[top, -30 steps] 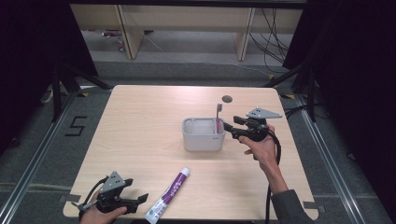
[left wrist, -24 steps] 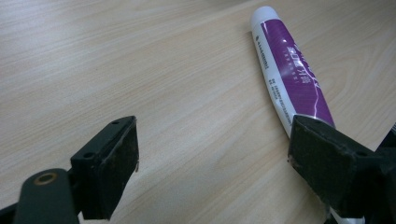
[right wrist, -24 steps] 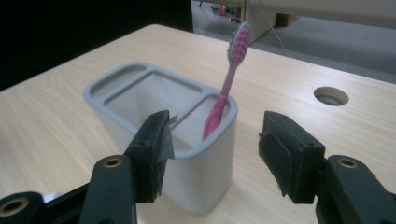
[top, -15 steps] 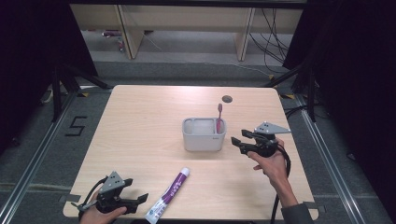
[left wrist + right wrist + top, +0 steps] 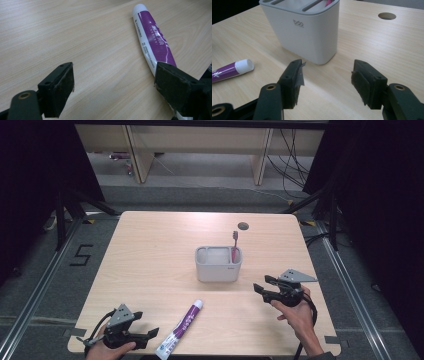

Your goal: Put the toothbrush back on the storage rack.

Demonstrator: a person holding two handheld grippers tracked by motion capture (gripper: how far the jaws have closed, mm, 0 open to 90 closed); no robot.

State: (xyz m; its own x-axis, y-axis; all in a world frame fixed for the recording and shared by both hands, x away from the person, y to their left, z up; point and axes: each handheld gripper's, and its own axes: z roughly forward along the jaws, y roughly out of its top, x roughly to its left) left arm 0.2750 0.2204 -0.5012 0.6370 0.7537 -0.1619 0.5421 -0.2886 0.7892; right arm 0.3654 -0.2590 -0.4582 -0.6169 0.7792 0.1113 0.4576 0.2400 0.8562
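A grey-white holder (image 5: pixel 218 264) stands mid-table with a pink toothbrush (image 5: pixel 234 245) upright in its right compartment. A purple and white toothpaste tube (image 5: pixel 180 329) lies near the front edge, cap toward the holder. My left gripper (image 5: pixel 145 325) rests at the front left, open, just left of the tube's tail. In the left gripper view its jaws (image 5: pixel 115 75) stand wide over bare wood, the tube (image 5: pixel 152 37) beside the right jaw. My right gripper (image 5: pixel 260 284) is open and empty, right of and nearer than the holder. Its jaws (image 5: pixel 327 67) face the holder (image 5: pixel 307 32).
A round cable hole (image 5: pixel 243 226) lies in the table behind the holder. The table's front edge runs close under both hands. Shelving and cables sit on the floor beyond the far edge. The tube's cap (image 5: pixel 244 65) is in the right gripper view at the left.
My right gripper has drawn back from the holder's top right toward the front edge and sunk lower. The left gripper, the tube and the holder have stayed put.
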